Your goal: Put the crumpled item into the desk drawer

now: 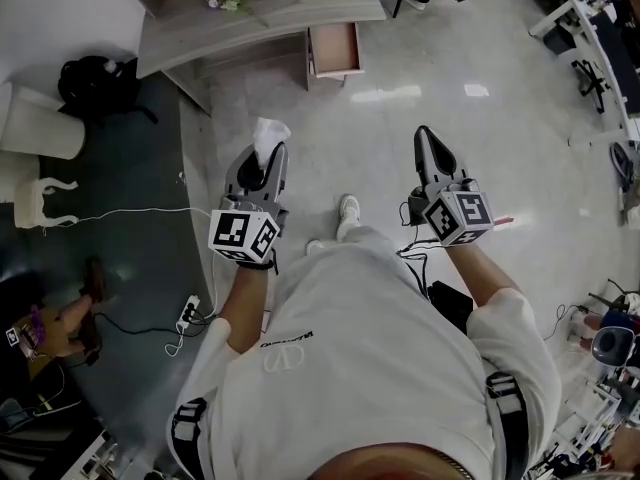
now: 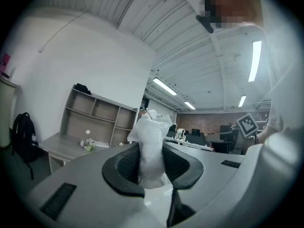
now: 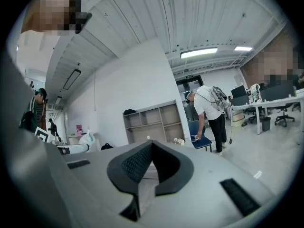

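Crumpled item (image 1: 270,131), white and thin like a tissue or a light bag, looks very light and soft. I judge it will squash easily and can slip out of a loose grip, so the best hold is on its thicker lower bunch, not the loose top. It is well short of the open desk drawer (image 1: 334,50), below and left of it in the head view. The left gripper (image 1: 262,158) pinches it, with jaws about half apart pressing on its middle, and its top sticks out beyond them. Right gripper (image 1: 428,143), below and right of the drawer, has its jaws pressed together at the tips, with nothing between.
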### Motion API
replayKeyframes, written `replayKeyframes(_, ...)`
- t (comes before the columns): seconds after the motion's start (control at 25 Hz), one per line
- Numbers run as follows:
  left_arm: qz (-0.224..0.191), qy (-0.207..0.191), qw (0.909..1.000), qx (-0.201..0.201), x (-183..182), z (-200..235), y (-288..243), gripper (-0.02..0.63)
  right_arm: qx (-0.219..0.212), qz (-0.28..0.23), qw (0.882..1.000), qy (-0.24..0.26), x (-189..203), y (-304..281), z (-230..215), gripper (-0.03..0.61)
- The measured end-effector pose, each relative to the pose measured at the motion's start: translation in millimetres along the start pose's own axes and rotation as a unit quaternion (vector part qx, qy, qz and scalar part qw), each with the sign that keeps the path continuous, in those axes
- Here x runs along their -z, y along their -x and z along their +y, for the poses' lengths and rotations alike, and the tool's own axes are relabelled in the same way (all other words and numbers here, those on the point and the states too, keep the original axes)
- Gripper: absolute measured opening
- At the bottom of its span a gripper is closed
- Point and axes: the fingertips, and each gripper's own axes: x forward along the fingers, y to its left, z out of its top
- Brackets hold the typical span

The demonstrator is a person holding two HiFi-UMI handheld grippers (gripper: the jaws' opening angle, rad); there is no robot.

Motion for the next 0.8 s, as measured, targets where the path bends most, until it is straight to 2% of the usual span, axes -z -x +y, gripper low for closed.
replayKeyframes(0.52,0.0,-0.009,0.9998,-0.019,-1,-14,-119,0.1,-0.018,-0.009,1.0,-0.004,-38,-64,-104,-0.002)
replayKeyframes(0.8,0.005,-0.002,0.9994,-0.033,7,-19,-153,0.1,-0.039,0.006,0.999,-0.003,-38,-93,-128,-0.002)
